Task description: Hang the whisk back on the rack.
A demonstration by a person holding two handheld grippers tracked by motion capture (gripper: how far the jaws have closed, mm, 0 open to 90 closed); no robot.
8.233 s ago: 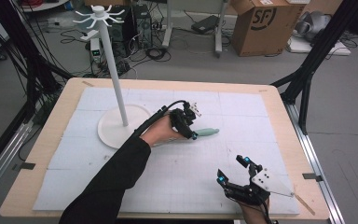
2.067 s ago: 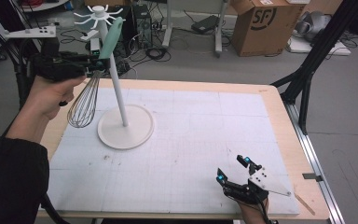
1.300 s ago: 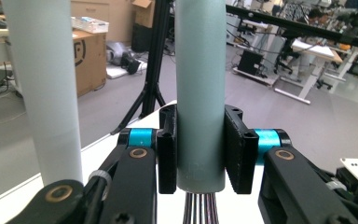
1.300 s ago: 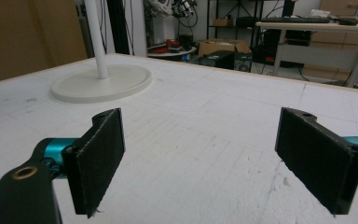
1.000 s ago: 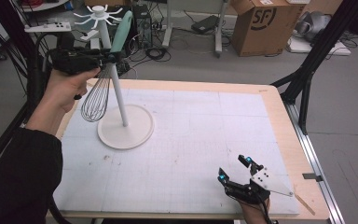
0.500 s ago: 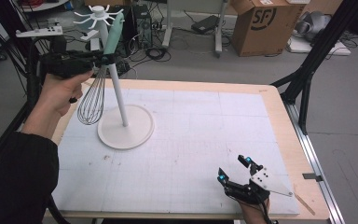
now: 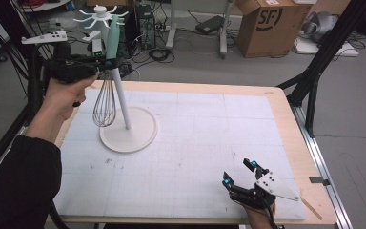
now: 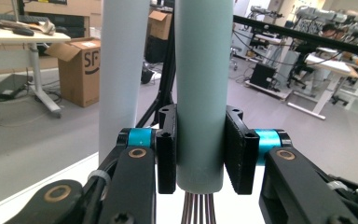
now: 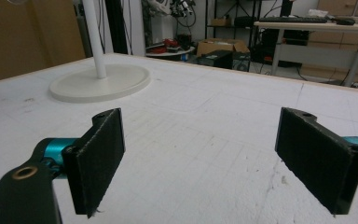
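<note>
The whisk (image 7: 106, 90) hangs upright in the left tongs (image 7: 106, 63), which are clamped on the lower end of its mint handle (image 8: 200, 93), just above where the wires (image 8: 198, 215) leave it; both pads press flat on the handle's sides. The wire bulb dangles below the tongs, clear of the table. Just past the tongs stands the white pole (image 7: 120, 98) of the rack, very near the handle and to its left in the left gripper view. Above the tongs, the handle's top reaches up among the hooks (image 7: 96, 15) of the rack's crown.

The step in hand looks like hanging the whisk on one of those hooks. To do it well, keep the grip firm and the handle plumb, so the bulb does not swing into the pole. Raise it until the handle's end clears a hook, then bring it across and lower gently; whether the end has a loop is hard to tell from here. Release only once the hook bears the weight.

The right tongs (image 7: 242, 172) rest low near the mat's (image 7: 195, 138) front edge, well apart from the rack's base (image 7: 129, 131), jaws wide apart and empty.
</note>
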